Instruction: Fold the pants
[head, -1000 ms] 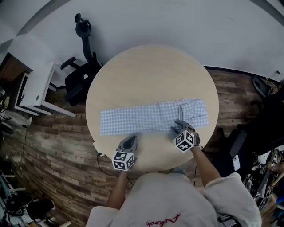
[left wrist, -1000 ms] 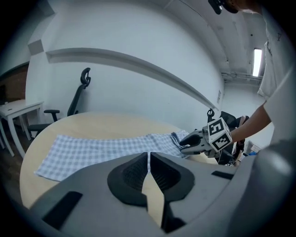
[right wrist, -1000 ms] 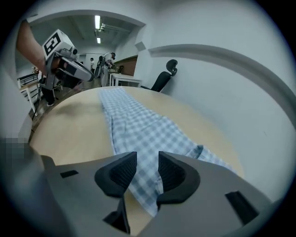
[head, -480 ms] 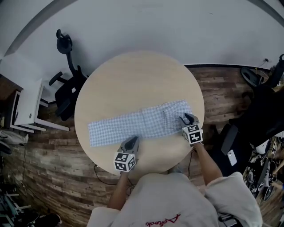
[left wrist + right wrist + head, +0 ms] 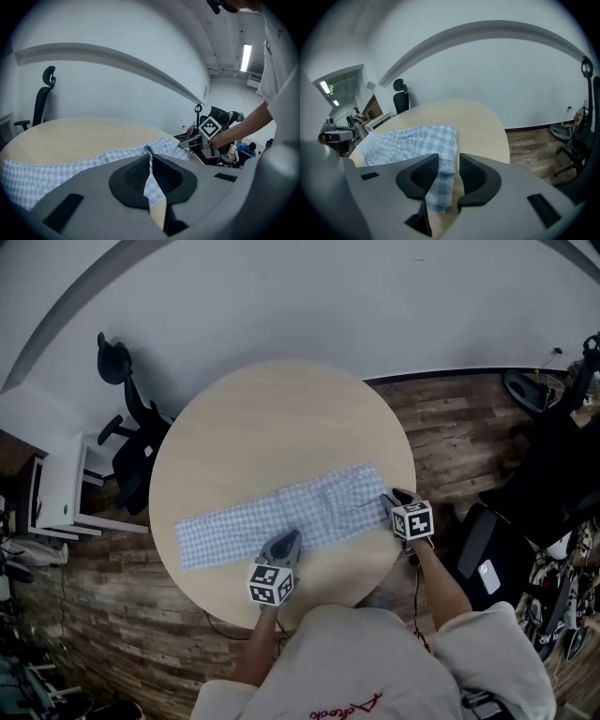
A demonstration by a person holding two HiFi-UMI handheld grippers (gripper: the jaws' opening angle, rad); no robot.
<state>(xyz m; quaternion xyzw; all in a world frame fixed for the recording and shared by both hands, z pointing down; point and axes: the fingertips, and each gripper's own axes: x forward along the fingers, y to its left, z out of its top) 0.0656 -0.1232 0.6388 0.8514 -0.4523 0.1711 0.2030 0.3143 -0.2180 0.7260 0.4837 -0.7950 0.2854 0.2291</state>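
Pants [image 5: 281, 517] flat on table [image 5: 281, 418]. Left gripper [image 5: 286, 542] pinches near edge. Right gripper [image 5: 395, 497] wide around waist corner, unclamped; the corner may slip when lifted.

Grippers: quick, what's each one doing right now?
Left gripper: closed on the pants.
Right gripper: open, pants edge between its jaws, not clamped.

Wide open across the far half of the counter [image 5: 281, 418]: bare wood, nothing in the way of a sweep. Nearer in, the pants [image 5: 309, 507] lie stretched left to right. The left tongs [image 5: 286, 542] and right tongs [image 5: 394, 498] crowd the near rim. Off to the left stand an office chair [image 5: 127, 442] and a white desk [image 5: 56, 488]; on the right, dark clutter [image 5: 553, 474] hems in the side.
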